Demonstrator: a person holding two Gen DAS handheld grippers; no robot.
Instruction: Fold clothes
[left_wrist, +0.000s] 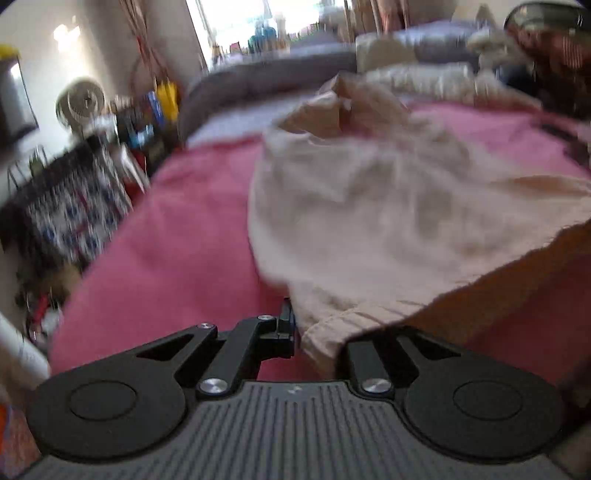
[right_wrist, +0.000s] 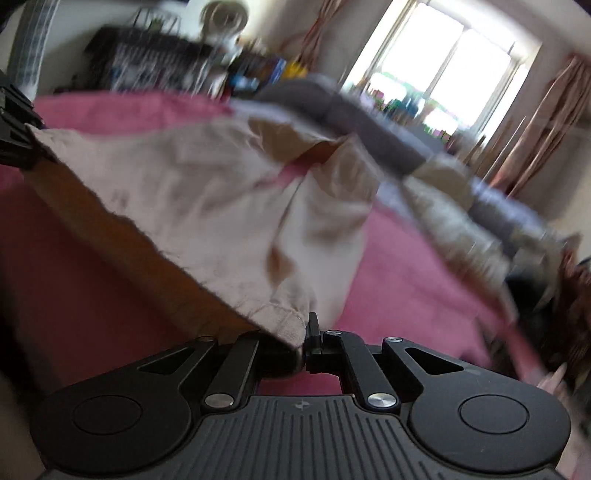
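Both grippers, left (left_wrist: 299, 332) and right (right_wrist: 304, 341), were pinched nearly shut on adjacent corners of the beige garment (left_wrist: 369, 206). It stretched forward over the pink bed (left_wrist: 177, 229), hem taut between them.

Surface: bed with pink cover (left_wrist: 177, 229), filling the near and middle ground.
On it, middle: beige garment (left_wrist: 369, 206), far part resting on the cover.
Far edge: grey blanket (left_wrist: 266, 74) and pale bedding (left_wrist: 417, 75).
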